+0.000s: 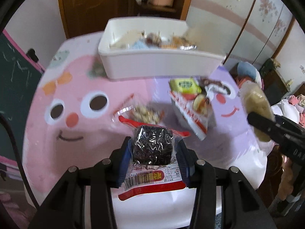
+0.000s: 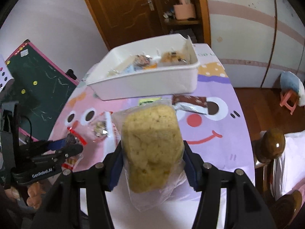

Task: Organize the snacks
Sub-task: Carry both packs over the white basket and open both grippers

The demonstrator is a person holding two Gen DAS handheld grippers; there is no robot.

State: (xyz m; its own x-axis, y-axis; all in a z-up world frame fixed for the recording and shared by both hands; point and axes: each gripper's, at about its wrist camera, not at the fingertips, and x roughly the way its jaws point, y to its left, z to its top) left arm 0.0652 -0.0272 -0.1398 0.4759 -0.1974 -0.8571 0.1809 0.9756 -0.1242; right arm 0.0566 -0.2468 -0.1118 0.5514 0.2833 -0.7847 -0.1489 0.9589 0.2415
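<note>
My left gripper [image 1: 153, 150] is shut on a clear red-edged packet holding a dark black cake [image 1: 152, 147], lifted above the table. My right gripper [image 2: 152, 152] is shut on a clear bag with a pale yellow puffed-rice cake [image 2: 152, 145], also off the table. Behind both stands a white rectangular bin [image 1: 162, 63] with several wrapped snacks in it; the right wrist view shows the bin [image 2: 148, 82] too. Loose on the cartoon tablecloth lie a nut packet [image 1: 144, 114], a green packet [image 1: 185, 85], a red-and-white pack [image 1: 192, 110] and a brown-and-white bar [image 2: 190, 103].
A round table with a pink and purple cartoon cloth [image 1: 76, 133] carries everything. A green chalkboard [image 2: 38, 76] leans at the left, a wooden door [image 2: 118, 9] stands behind, a pink stool [image 2: 289, 99] and a wooden bedpost [image 2: 272, 145] are at the right.
</note>
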